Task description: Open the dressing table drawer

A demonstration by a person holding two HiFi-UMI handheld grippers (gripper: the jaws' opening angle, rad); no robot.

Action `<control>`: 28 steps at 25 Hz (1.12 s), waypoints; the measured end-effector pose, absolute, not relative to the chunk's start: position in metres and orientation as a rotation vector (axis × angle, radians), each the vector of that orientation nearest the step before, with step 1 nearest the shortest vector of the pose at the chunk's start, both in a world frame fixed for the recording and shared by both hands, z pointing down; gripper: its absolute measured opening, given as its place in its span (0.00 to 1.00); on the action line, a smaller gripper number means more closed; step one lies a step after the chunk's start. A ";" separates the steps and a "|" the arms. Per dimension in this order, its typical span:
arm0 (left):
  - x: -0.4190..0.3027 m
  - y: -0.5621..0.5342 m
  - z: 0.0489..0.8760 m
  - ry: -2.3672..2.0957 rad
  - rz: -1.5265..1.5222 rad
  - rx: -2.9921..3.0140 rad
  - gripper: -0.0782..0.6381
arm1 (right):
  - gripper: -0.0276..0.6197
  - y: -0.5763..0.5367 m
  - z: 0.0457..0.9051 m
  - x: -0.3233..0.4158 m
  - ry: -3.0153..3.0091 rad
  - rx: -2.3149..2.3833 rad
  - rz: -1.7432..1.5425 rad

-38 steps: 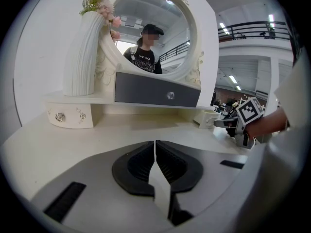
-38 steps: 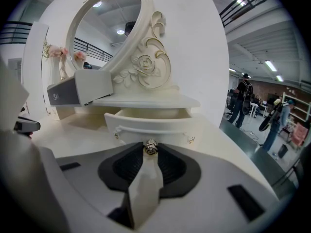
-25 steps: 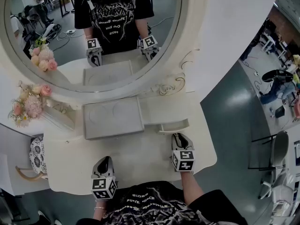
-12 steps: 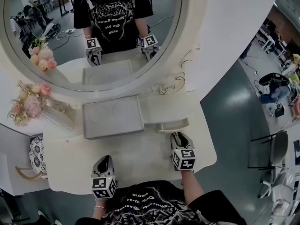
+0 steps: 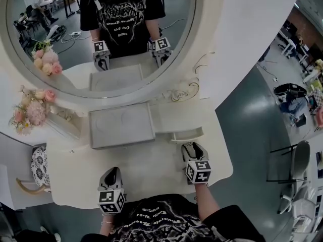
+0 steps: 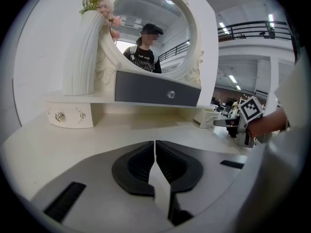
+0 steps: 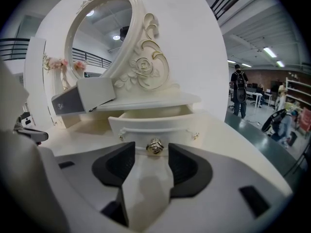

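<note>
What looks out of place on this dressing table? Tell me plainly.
Only the small cream drawer at the right: it stands pulled out from under its shelf. The jaws of the right gripper have just been opening around the drawer's round metal knob and no longer press on it. Nothing looks spilled or damaged.

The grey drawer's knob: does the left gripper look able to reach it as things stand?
Probably yes: only bare tabletop lies between the left gripper and the knob on the grey drawer front. Its jaws are together, though, so they would need to open first.
</note>
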State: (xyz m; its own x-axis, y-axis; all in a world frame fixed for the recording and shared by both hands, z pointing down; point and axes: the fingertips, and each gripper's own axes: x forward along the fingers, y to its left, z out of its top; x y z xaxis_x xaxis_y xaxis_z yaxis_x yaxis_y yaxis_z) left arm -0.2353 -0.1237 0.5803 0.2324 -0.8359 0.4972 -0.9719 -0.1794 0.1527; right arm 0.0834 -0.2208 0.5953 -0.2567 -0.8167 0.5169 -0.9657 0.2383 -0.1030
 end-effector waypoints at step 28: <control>-0.232 -0.119 0.571 -1.653 0.410 2.118 0.14 | 0.36 -0.198 0.572 0.082 -2.187 1.633 0.443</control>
State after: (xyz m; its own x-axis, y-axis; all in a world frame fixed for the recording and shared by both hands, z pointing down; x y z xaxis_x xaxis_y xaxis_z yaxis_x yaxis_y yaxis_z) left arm -0.2316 -0.1186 0.5707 0.2491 -0.8441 0.4748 -0.9681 -0.2043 0.1449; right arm 0.0822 -0.1979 0.5717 -0.2567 -0.8427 0.4733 -0.9604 0.2772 -0.0274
